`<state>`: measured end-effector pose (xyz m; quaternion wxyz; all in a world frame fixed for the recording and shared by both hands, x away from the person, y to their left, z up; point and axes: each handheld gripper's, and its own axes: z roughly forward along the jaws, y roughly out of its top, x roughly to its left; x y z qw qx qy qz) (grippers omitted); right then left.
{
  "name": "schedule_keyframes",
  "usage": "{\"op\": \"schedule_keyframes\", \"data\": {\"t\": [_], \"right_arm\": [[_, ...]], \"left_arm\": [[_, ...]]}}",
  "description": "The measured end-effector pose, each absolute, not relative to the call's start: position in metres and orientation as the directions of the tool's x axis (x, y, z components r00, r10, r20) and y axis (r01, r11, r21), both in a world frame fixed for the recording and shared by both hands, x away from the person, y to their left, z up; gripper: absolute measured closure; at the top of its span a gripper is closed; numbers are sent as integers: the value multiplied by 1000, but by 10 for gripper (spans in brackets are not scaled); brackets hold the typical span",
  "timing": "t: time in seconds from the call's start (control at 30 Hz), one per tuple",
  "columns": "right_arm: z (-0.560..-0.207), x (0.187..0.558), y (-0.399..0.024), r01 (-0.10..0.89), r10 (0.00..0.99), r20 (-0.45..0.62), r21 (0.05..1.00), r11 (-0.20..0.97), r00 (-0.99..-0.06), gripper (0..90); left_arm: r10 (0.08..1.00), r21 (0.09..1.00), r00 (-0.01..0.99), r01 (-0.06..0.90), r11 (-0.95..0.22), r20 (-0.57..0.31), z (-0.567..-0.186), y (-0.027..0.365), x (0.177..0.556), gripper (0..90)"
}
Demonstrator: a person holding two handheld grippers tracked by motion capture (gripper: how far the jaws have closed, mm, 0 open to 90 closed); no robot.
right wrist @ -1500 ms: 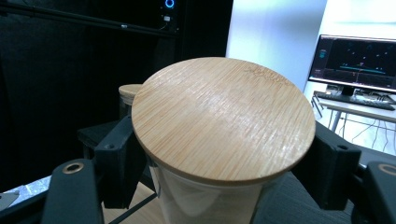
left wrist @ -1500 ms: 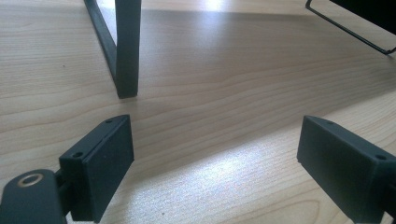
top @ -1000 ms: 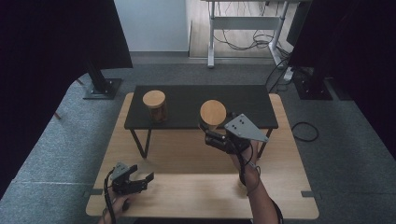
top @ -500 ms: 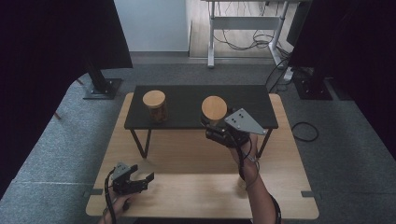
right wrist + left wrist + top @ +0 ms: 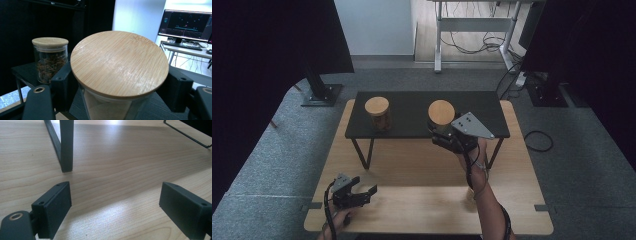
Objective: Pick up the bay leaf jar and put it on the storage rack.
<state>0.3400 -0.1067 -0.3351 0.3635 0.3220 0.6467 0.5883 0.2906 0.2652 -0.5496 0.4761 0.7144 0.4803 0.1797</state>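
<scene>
A glass jar with a round wooden lid (image 5: 441,113) (image 5: 120,67) sits between the jaws of my right gripper (image 5: 441,131) (image 5: 120,100), which is shut on its glass body just under the lid. It is held over the right half of the low black shelf (image 5: 412,107); whether its base touches the shelf I cannot tell. A second lidded jar (image 5: 377,113) (image 5: 50,60), with dark dried matter inside, stands on the shelf's left half. My left gripper (image 5: 364,192) (image 5: 115,205) lies low on the wooden table (image 5: 412,170) near the front left, open, nothing between its jaws.
The shelf's black leg (image 5: 66,145) stands just ahead of the left gripper. Beyond the table are grey carpet, a stand base (image 5: 322,94) at the far left, a desk frame with cables (image 5: 472,30), and a monitor (image 5: 187,23).
The right gripper has carried the jar a little farther over the shelf. The left gripper has not moved.
</scene>
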Motion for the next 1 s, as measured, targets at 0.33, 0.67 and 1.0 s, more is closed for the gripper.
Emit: {"op": "schedule_keyframes", "data": {"t": [0.33,0.67,1.0], "right_arm": [[-343,352,-102,6,863,-87,995,104,-497,253],[-347,364,-100,24,873,-81,994,106,-480,253],[-355,374,-95,43,877,-89,991,124,-473,253]], "left_arm": [[856,853,478,514,-90,-198,-550,265,291,101],[854,853,480,515,-89,-201,-550,265,291,101],[852,852,481,517,-86,-205,-550,265,291,101]]}}
